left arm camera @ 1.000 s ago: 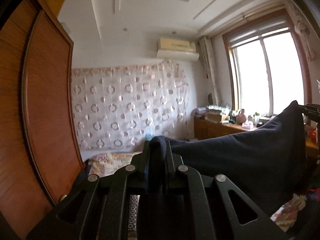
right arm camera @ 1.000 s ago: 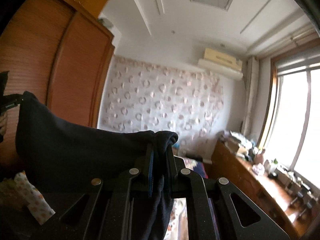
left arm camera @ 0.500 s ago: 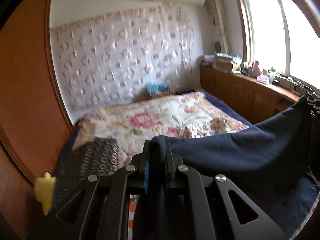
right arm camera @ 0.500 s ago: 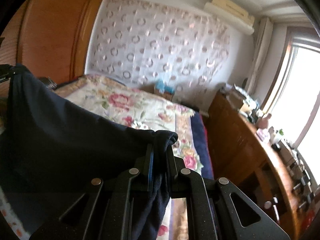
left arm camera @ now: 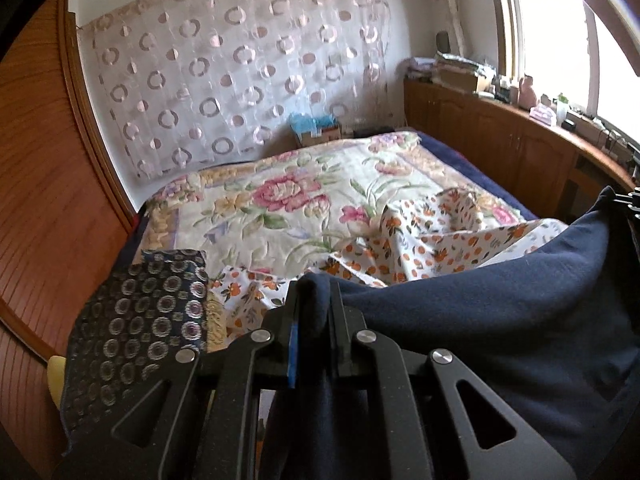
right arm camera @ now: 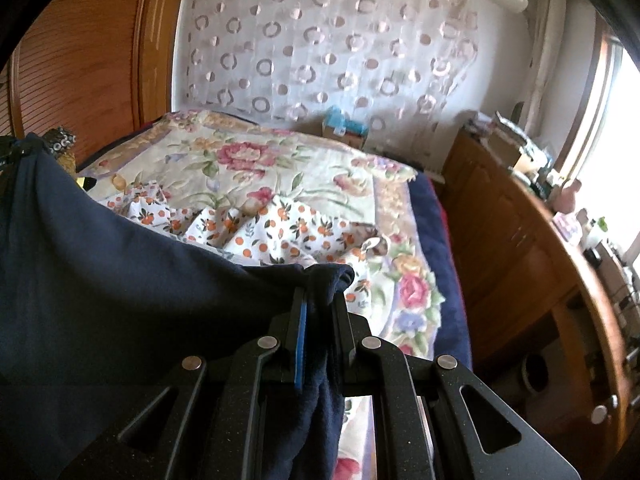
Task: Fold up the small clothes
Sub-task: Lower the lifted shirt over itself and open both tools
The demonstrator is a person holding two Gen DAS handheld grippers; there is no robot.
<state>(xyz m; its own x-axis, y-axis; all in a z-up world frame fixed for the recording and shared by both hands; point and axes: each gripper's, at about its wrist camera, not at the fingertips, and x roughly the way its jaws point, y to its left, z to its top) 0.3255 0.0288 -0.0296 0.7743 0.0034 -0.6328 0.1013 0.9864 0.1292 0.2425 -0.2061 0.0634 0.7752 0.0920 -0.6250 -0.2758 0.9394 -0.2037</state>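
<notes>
Left wrist view
Left gripper (left arm camera: 314, 300): clenched on one top corner of the navy garment (left arm camera: 500, 320), cloth bunched between its jaws.
Navy garment: held up over the near end of the bed (left arm camera: 248, 216), its top edge sagging across to the right gripper (left arm camera: 632, 198) at the frame's right edge.
Orange-print cloth (left arm camera: 420, 240): rumpled on the bed's near right part, just beyond the navy edge.
Dark ring-patterned cloth (left arm camera: 140, 328): lying at the bed's near left corner, beside the wooden wardrobe (left arm camera: 44, 200).
Open room: the far half of the floral quilt lies bare up to the head edge, where a small box (left arm camera: 318, 130) stands.

Right wrist view
Right gripper (right arm camera: 320, 300): clenched on the other corner of the navy garment (right arm camera: 100, 272); a tail of cloth hangs down between the jaws.
Left gripper (right arm camera: 20, 148): at the left edge, holding the far corner.
Orange-print cloth (right arm camera: 280, 236): mid-bed, behind the navy edge.
Bed's right edge: dark blue cover (right arm camera: 436, 232) runs beside the wooden cabinet (right arm camera: 520, 248), a narrow gap between.
</notes>
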